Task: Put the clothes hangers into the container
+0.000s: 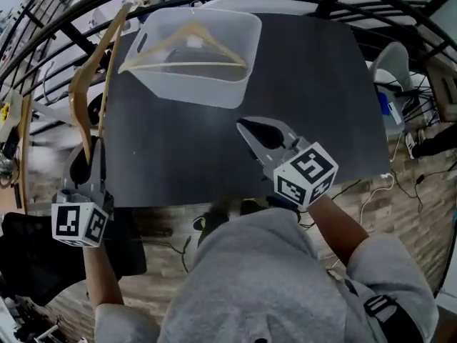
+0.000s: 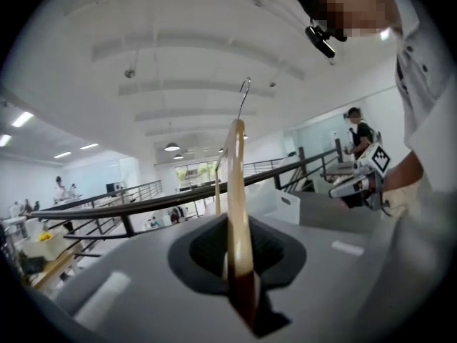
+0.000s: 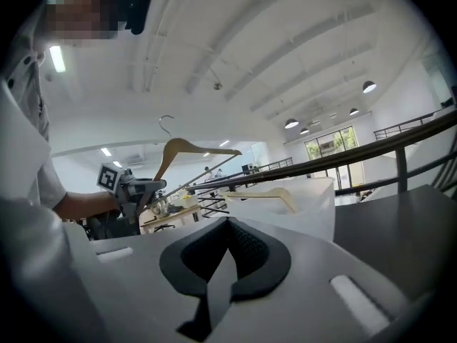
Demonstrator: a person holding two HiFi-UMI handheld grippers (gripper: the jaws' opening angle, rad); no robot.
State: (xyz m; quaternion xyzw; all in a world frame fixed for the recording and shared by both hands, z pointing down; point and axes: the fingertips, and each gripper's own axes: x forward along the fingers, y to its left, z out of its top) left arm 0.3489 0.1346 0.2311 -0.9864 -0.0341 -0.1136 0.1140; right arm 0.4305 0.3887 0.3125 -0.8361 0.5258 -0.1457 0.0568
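A wooden hanger (image 1: 86,84) is clamped by one end in the left gripper (image 1: 93,164). The jaws are pressed onto the wood, as is seen edge-on in the left gripper view (image 2: 239,263). The hanger's long axis runs straight out ahead of that gripper, along the left edge of the dark table (image 1: 178,156). Its wire hook (image 2: 245,95) is carried uppermost. Its far end is found just beside the near-left corner of the white bin (image 1: 214,91), outside the wall.

A second hanger (image 1: 187,48) is laid inside the bin. Its long axis runs crosswise to both grippers, and its hook is turned to the far wall.

The right gripper (image 1: 246,127) is held over the table's near right part, pointed at the bin. Its jaws are brought together with nothing between them (image 3: 227,227).

Open tabletop is left between this gripper's tip and the bin's near wall. A dark railing (image 1: 400,6) is set beyond the table's far edge. The bin's open top is partly spanned by the hanger lying in it.
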